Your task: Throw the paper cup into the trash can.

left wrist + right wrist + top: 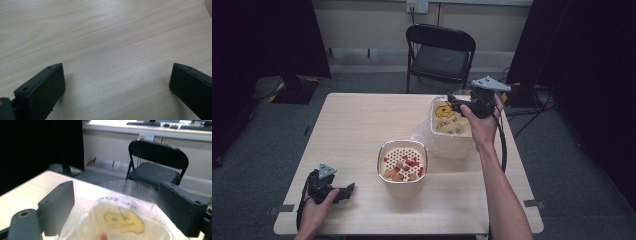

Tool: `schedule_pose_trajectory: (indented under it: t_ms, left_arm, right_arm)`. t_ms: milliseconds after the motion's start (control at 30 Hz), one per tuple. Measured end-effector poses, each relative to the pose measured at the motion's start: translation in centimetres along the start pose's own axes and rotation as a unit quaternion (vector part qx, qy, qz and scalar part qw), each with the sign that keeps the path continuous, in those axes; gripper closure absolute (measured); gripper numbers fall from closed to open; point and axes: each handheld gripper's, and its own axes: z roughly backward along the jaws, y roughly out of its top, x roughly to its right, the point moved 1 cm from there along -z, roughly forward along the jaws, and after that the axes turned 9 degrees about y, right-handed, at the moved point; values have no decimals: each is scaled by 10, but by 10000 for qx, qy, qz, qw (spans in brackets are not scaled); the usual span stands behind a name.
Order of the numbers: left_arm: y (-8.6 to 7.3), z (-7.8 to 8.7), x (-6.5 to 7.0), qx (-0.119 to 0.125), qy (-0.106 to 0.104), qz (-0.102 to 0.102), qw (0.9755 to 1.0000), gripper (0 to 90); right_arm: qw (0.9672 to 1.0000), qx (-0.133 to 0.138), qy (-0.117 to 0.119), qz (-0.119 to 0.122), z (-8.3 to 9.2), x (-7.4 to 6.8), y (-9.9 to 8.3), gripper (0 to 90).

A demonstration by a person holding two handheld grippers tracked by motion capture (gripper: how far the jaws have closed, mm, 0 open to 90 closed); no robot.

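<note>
Over the far right of the counter (362, 120), the right hand-held gripper (455, 105) hovers wide open, empty, directly above the plastic bag (451, 131); left hand-held gripper (348, 191) rests open, well apart.

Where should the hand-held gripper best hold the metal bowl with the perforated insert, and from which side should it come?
Probably the metal bowl's thin rim on its near-left side, coming from above with one jaw inside, one outside. That side faces the open left hand-held gripper, and the food pieces lie low inside.
</note>
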Motion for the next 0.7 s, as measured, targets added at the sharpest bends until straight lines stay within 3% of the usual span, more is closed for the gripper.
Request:
schedule_pose_trajectory:
  t_ms: [267, 567, 700]
  left_arm:
    - [0, 0, 0, -1, 0, -6, 10000, 0]
    - [0, 0, 0, -2, 0, -2, 10000, 0]
    - [0, 0, 0, -1, 0, -1, 10000, 0]
  right_arm:
    - [10000, 31, 49, -45, 6, -1, -3, 140]
    - [9999, -4, 92, -73, 31, -9, -16, 142]
    - [10000, -61, -4, 30, 43, -14, -25, 142]
